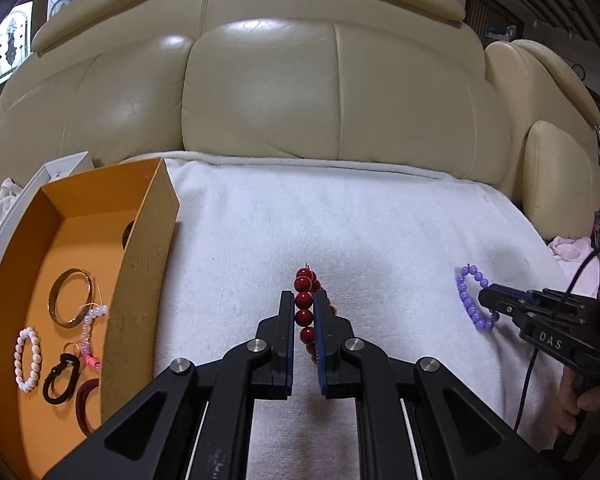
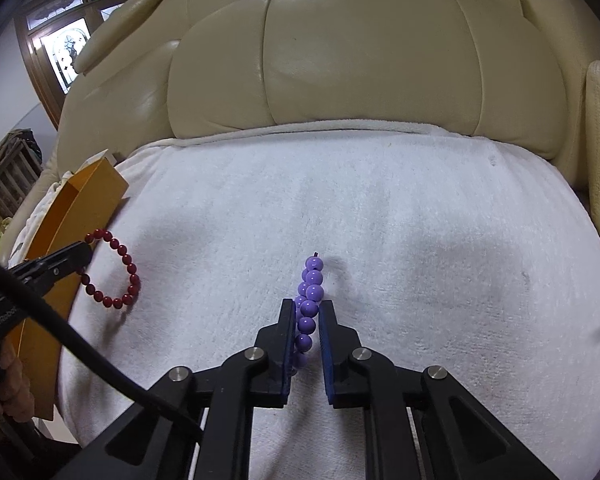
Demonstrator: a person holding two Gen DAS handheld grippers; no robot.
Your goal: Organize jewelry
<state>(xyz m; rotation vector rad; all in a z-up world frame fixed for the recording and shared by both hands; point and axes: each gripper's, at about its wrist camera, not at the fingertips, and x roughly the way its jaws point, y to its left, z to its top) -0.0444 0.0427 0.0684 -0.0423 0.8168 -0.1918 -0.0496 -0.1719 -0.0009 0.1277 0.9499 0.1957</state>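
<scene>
My left gripper (image 1: 304,300) is shut on a red bead bracelet (image 1: 304,300) and holds it edge-on above the white towel (image 1: 340,224). The same bracelet shows as a ring in the right wrist view (image 2: 118,270), pinched by the left gripper (image 2: 82,254). My right gripper (image 2: 306,306) is shut on a purple bead bracelet (image 2: 310,292), also edge-on over the towel. In the left wrist view the purple bracelet (image 1: 470,300) hangs from the right gripper (image 1: 486,298). An orange box (image 1: 84,208) stands to the left.
The box holds a gold bangle (image 1: 70,296), a white pearl bracelet (image 1: 27,358), a pink bead strand (image 1: 88,340), a black hair tie (image 1: 62,380) and a dark red band (image 1: 85,404). A cream leather sofa back (image 1: 300,92) rises behind the towel.
</scene>
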